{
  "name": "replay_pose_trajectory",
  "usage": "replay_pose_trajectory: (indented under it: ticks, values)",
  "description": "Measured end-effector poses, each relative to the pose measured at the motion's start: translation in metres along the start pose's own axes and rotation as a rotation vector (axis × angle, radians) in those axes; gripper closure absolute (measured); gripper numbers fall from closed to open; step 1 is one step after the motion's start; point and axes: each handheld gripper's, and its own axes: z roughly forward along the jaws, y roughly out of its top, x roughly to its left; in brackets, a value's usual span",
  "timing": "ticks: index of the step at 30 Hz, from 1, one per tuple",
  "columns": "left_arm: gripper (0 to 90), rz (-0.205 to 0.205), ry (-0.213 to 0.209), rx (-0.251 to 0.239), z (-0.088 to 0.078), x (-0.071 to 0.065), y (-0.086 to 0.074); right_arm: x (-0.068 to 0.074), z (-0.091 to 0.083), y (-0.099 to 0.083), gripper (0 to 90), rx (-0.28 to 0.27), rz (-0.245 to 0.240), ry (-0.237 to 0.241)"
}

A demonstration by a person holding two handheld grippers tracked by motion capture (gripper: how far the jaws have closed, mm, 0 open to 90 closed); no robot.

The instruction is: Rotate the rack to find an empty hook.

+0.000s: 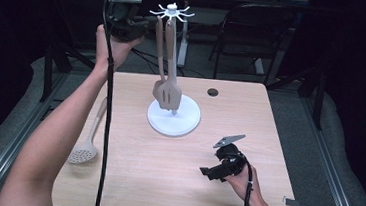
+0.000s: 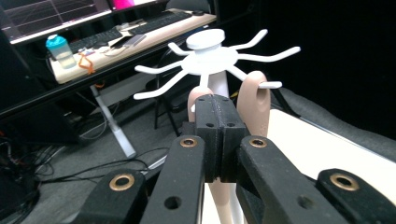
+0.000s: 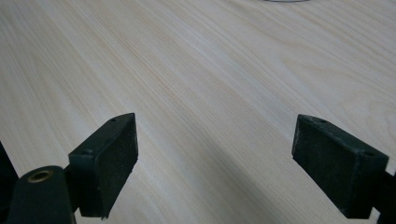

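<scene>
High view: left hand-held gripper (image 1: 136,27) raised level with the top of the white utensil rack (image 1: 173,113), just beside its hooks. Slotted spatula (image 1: 170,93) and a second utensil (image 1: 160,61) hang from the rack. Skimmer (image 1: 85,149) lies on the tabletop (image 1: 164,181), well left of the rack base. Right hand-held gripper (image 1: 205,171) low, near the rack's right front.

Left gripper view: jaws clenched, pads together, nothing visibly between them; spatula handle loop (image 2: 254,100) on a hook just beyond.

Right gripper view: jaws released, wide apart over bare tabletop.
</scene>
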Motion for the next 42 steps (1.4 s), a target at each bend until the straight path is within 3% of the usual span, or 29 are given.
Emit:
replay_pose_trajectory:
  ticks: [12,24,35,42]
  values:
    - [90.0,-0.046,0.027,0.01,0.008,0.012,-0.002,0.0,-0.001,0.0,14.6,-0.001,0.001,0.0]
    - [90.0,-0.058,0.047,0.022,0.015,0.017,-0.001,-0.001,-0.001,0.0,14.7,0.005,-0.006,-0.003]
    - [90.0,-0.021,0.017,0.017,0.001,0.007,-0.01,0.0,-0.001,0.0,14.8,-0.002,-0.004,-0.001]
    - [90.0,0.006,-0.019,-0.001,-0.007,-0.003,-0.005,0.001,0.0,0.001,14.8,0.005,-0.009,-0.01]
